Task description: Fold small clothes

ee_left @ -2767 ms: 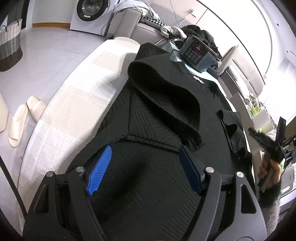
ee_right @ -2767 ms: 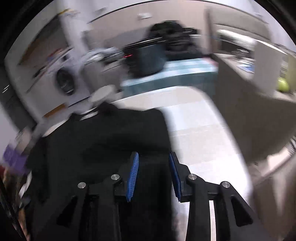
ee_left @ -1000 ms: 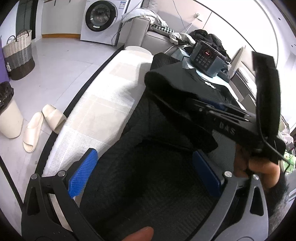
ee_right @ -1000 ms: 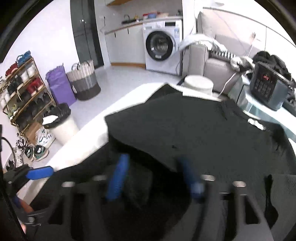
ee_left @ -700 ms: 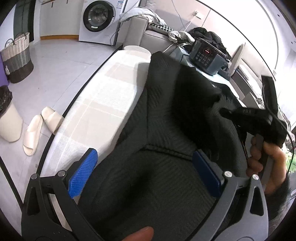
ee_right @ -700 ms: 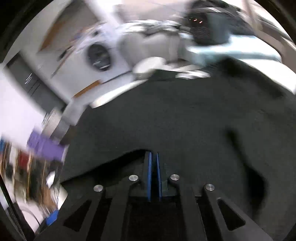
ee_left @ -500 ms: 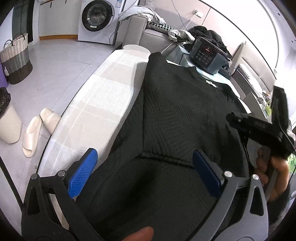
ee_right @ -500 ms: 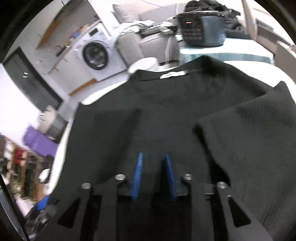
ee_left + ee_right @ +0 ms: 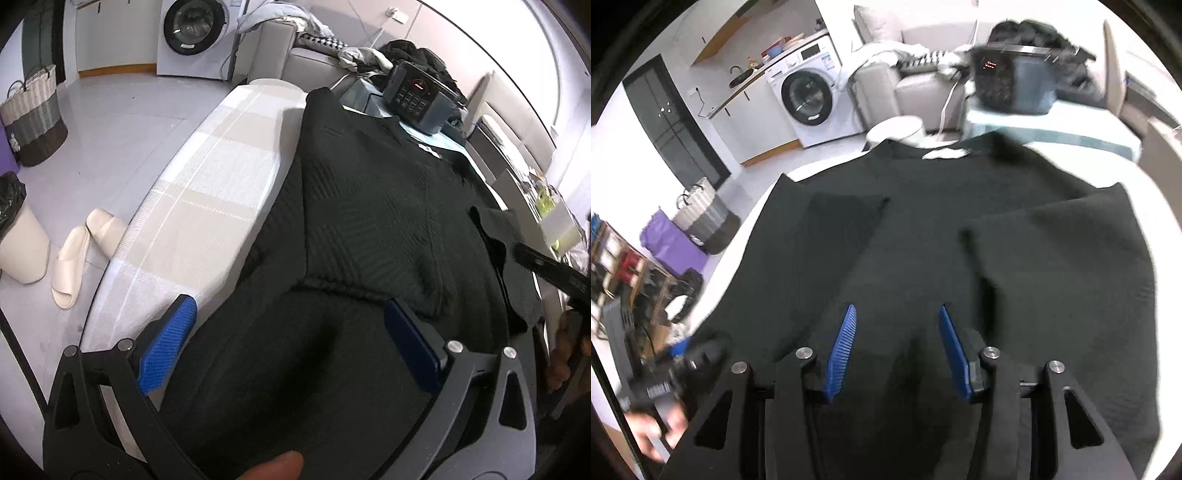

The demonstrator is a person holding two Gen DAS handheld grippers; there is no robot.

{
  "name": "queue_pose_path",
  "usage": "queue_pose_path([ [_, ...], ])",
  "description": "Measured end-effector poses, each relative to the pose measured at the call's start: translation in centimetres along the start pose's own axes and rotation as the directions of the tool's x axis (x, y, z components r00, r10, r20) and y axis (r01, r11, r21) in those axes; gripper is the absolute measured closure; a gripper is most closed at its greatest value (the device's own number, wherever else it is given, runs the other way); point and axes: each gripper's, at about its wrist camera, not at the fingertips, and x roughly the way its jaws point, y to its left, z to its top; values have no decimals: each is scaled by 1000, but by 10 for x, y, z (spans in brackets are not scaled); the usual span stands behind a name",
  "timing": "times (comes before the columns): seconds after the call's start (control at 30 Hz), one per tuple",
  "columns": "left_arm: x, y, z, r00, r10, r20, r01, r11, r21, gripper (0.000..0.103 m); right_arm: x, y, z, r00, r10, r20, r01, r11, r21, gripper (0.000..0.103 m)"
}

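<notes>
Both grippers hover over a black knitted sweater (image 9: pixel 923 251) with nothing between their blue pads. The right gripper (image 9: pixel 897 347) has just been opening its jaws, which now stand parted above the lower middle of the garment, gripping no cloth. The left gripper (image 9: pixel 291 347) has its jaws spread wide over the sweater's near part, one blue pad (image 9: pixel 166 343) above the edge where dark knit meets the table cover, the other over the fabric itself; it holds nothing. A fingertip (image 9: pixel 277 467) of the person shows at the bottom edge of the left wrist view. The sweater lies spread flat on a table with a pale checked cover (image 9: pixel 207 192), its neckline and white label (image 9: pixel 943 153) at the far end. In the right wrist view a sleeve (image 9: pixel 1071 266) lies folded inward across the body on the right, and another panel is folded in on the left. Beyond the collar stands a dark appliance with a red display (image 9: pixel 417 98) on a light blue cloth. Farther off are a washing machine (image 9: pixel 809 99), a grey sofa heaped with clothes (image 9: pixel 295 48), a woven basket (image 9: pixel 33 110) and a pair of pale slippers (image 9: pixel 85 251) on the floor.
</notes>
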Motion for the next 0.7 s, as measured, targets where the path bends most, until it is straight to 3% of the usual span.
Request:
queue_pose_path([
  [0.13, -15, 3, -12, 999, -43, -4, 43, 999, 7, 2, -50, -36, -34, 996, -91, 23, 91, 995, -29, 40],
  [0.27, -31, 4, -24, 999, -48, 6, 48, 999, 12, 2, -76, -83, -71, 985, -170, -7, 170, 985, 40, 40],
  [0.37, -36, 3, -31, 999, -39, 12, 39, 999, 24, 2, -82, -117, -90, 981, -194, -26, 196, 973, 122, 40],
  [0.53, -39, -1, -38, 1000, -24, 6, 24, 999, 29, 2, -71, -158, -90, 989, -149, -13, 147, 950, 277, 41],
  [0.63, -42, -1, -43, 1000, -21, 8, 21, 999, 30, 2, -58, -160, -83, 989, -147, 1, 142, 952, 273, 53],
  [0.7, -42, 1, -43, 1000, -9, 5, 9, 1000, 23, 2, -50, -157, -81, 983, -184, -25, 185, 955, 233, 73],
])
